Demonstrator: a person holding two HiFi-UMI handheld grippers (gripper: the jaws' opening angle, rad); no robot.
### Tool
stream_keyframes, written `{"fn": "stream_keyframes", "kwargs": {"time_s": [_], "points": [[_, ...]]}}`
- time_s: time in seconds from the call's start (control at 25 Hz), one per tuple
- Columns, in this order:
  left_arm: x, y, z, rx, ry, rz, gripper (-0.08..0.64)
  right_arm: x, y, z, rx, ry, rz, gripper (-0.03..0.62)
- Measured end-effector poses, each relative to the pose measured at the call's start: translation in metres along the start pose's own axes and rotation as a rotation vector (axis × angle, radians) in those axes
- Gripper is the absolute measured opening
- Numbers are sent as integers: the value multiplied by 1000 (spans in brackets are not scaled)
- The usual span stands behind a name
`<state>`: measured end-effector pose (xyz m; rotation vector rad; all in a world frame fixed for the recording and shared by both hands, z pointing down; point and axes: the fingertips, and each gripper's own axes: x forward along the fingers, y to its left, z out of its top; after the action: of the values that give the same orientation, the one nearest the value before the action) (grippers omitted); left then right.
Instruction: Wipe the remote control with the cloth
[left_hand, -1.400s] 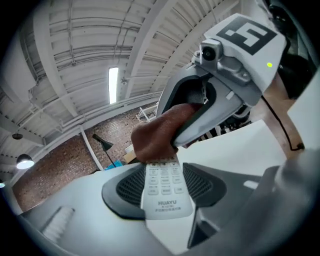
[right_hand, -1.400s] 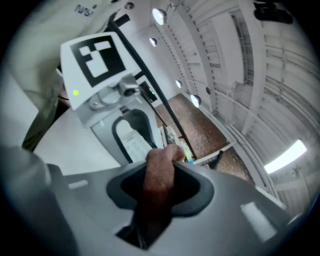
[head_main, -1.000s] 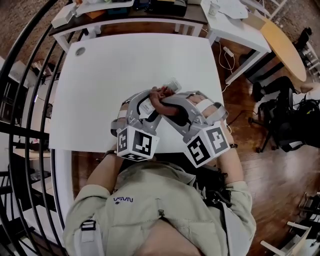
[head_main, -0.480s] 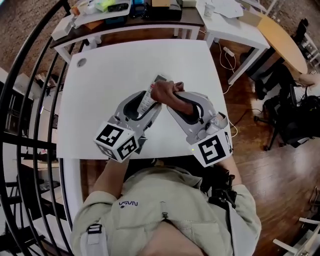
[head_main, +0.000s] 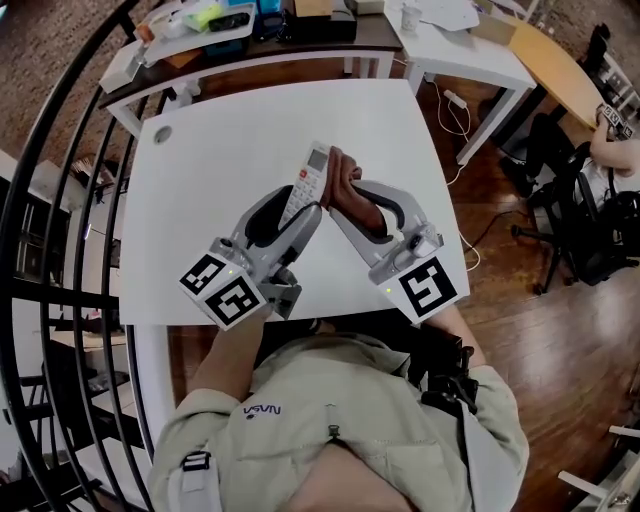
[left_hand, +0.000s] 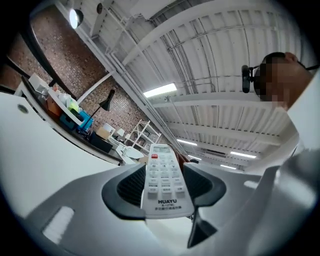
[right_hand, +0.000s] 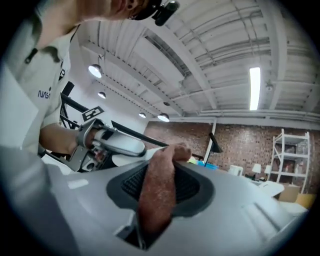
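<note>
White plastic, long and slim, the remote control (head_main: 306, 178) with grey buttons is in the air above the white square surface (head_main: 210, 140), with its display end pointing away from the person. The left gripper (left_hand: 162, 186) is closed on the lower half of the remote control, one pad on each long edge. The right gripper (right_hand: 160, 187) is clamped on a reddish-brown fuzzy cloth (head_main: 345, 185), which touches the right side of the remote control near its upper end.

I judge the remote control light and stiff, but its smooth shell may slip, so a hold across the long edges seems best. The cloth looks soft and folds easily.

The left gripper view shows the button face and its print, which the head view does not show clearly. Only the head view shows both grippers meeting at the remote control.
</note>
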<state>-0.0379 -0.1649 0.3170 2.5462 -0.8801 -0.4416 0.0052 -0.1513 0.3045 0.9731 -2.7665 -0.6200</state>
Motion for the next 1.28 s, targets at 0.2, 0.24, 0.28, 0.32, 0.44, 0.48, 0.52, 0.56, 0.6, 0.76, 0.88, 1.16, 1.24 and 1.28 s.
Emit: {"fn": "stream_keyframes", "kwargs": {"time_s": [0.2, 0.24, 0.28, 0.32, 0.44, 0.48, 0.52, 0.56, 0.6, 0.76, 0.88, 1.16, 1.24, 1.28], "points": [[1, -1, 7, -48, -47, -12, 241, -4, -12, 1, 333, -108, -21, 117], [1, -1, 9, -50, -59, -8, 241, -3, -12, 1, 402, -123, -11, 117], [0, 0, 11, -51, -70, -2, 241, -2, -12, 0, 468, -139, 1, 117], [-1, 1, 12, -53, -80, 2, 241, -2, -12, 0, 529, -155, 8, 117], [-1, 1, 14, -57, -92, -2, 241, -5, -31, -10, 623, -166, -93, 117], [-1, 0, 15, -58, -92, -7, 241, -8, -40, -15, 641, -161, -145, 117], [0, -1, 15, -58, -92, -11, 241, -11, -48, -19, 660, -159, -190, 117], [0, -2, 14, -60, -92, -13, 241, -13, -54, -22, 677, -159, -225, 117], [0, -2, 13, -62, -91, -14, 241, -15, -58, -23, 683, -159, -241, 117], [2, -6, 14, -67, -95, -26, 241, -3, -23, -8, 539, -130, -49, 117], [-2, -7, 26, -74, -129, -33, 241, 9, 40, 1, 349, -75, 219, 117], [-2, -27, 21, -119, -99, -118, 241, 3, -31, -6, 283, -40, -84, 118], [2, -37, 13, -136, -72, -156, 241, 4, -43, -4, 237, -35, -120, 118], [3, -39, 11, -141, -66, -166, 241, 6, -38, -2, 204, -36, -99, 118]]}}
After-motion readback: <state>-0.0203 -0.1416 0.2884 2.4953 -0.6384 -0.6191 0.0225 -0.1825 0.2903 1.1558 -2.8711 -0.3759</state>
